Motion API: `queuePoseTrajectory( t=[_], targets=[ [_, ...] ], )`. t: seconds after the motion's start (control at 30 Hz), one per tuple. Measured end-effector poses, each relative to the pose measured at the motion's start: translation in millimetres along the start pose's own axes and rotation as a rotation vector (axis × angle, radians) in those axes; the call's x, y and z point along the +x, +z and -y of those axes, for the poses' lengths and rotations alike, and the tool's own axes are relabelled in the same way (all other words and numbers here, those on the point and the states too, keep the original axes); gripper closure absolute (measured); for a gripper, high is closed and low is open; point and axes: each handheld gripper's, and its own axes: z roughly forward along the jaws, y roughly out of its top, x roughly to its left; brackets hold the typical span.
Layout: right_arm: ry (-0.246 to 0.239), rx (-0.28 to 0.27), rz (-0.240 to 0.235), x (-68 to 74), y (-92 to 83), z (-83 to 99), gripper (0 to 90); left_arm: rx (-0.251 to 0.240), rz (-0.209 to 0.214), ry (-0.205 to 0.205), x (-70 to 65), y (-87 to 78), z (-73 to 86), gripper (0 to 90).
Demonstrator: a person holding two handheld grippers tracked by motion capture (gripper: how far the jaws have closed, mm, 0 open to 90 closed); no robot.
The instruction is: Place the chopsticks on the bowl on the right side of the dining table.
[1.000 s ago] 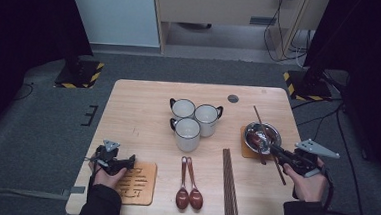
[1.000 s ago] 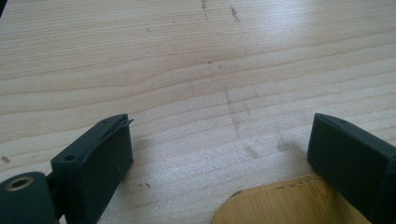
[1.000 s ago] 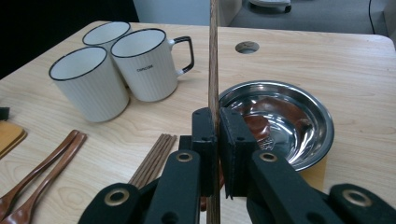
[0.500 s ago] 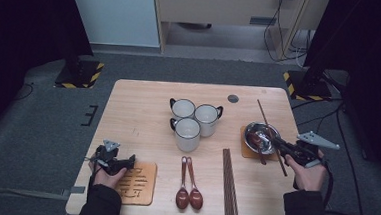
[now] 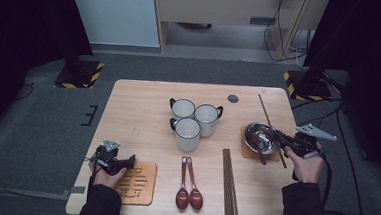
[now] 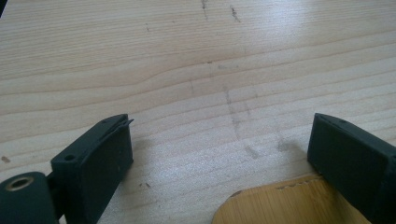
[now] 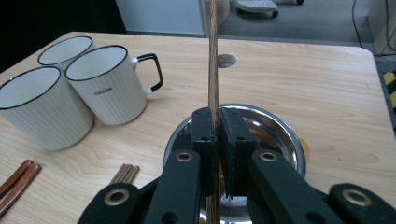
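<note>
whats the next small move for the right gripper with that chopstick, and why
Probably lower the chopstick a little and lay it across or beside the steel bowl. The right gripper is shut on it, the stick running upright between the jaws in its own view, directly over the bowl on its wooden coaster. The left gripper rests open by the other coaster.

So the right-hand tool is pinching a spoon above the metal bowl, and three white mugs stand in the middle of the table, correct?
Not quite: the right gripper is pinching a chopstick, not a spoon, as the right gripper view shows. The rest holds: it is above the metal bowl, and three white mugs stand mid-table.
</note>
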Motion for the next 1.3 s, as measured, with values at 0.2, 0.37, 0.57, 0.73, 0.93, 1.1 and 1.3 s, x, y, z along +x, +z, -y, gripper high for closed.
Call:
queuePoseTrajectory(
  t=[0.2,0.37,0.57,0.73,0.93,1.1,1.3],
  targets=[
    [0.002,0.018,0.009,-6.1,9.5,1.0,85.3,0.0,0.0,0.0,0.0,0.0,0.0,5.7],
    [0.011,0.031,0.018,-13.1,16.6,2.3,85.3,0.0,0.0,0.0,0.0,0.0,0.0,5.7],
    [0.009,0.061,0.021,-19.2,26.4,7.4,85.3,0.0,0.0,0.0,0.0,0.0,0.0,5.6],
    [0.01,0.089,0.034,-21.8,32.5,11.9,85.3,0.0,0.0,0.0,0.0,0.0,0.0,5.7],
    [0.009,0.111,0.037,-23.0,39.5,16.9,85.3,0.0,0.0,0.0,0.0,0.0,0.0,5.6],
    [0.003,0.133,0.044,-22.7,45.4,20.6,85.3,0.0,0.0,0.0,0.0,0.0,0.0,5.7],
    [-0.014,0.156,0.052,-20.9,51.5,23.5,85.3,0.0,0.0,0.0,0.0,0.0,0.0,5.7]
  ],
)
